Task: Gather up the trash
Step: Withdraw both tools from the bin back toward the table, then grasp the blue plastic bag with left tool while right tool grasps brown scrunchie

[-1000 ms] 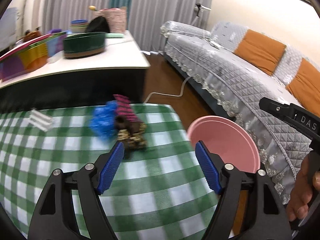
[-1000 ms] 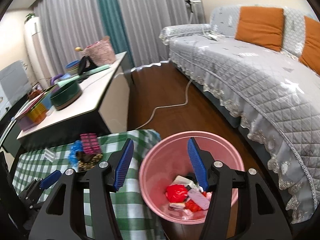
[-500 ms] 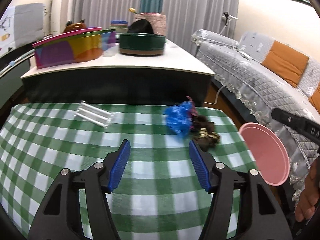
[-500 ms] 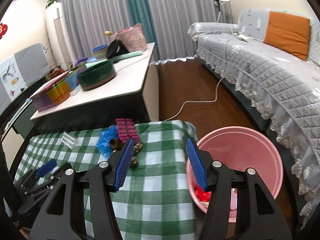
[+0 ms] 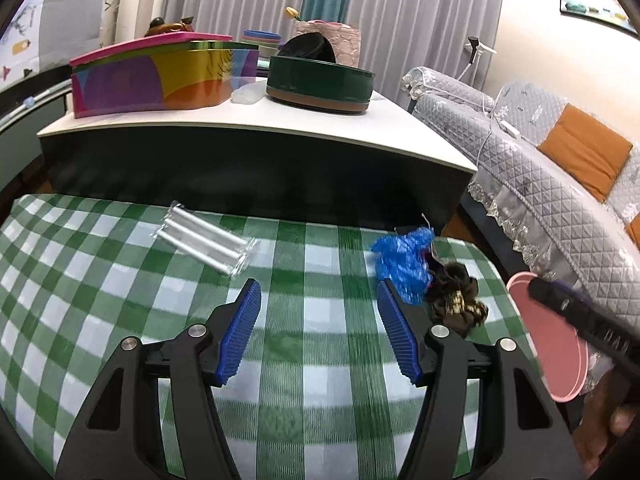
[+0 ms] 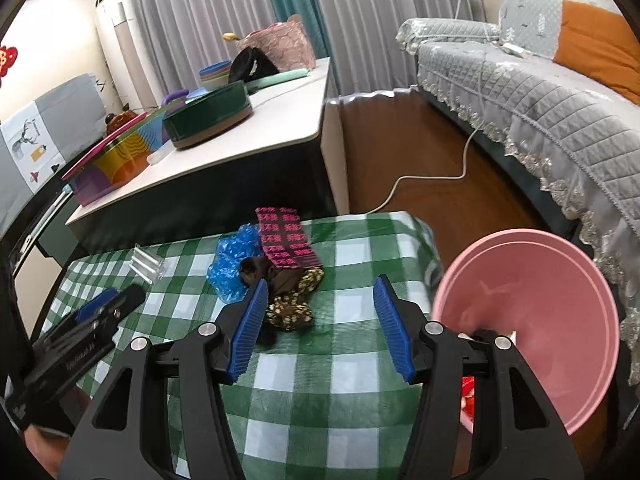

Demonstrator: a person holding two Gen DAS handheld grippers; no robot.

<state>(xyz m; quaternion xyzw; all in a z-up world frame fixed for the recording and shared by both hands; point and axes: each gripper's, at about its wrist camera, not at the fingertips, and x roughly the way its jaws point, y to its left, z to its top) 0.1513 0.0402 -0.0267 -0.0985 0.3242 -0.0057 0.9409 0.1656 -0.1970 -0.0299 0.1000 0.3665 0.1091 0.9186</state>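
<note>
Behind the right tool (image 6: 318, 322), bin (image 6: 560, 276) contents mostly hidden.

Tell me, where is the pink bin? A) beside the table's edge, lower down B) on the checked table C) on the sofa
A: the pink bin stands off the edge of the checked table, its rim lower than the tabletop, apart from the sofa.
</note>
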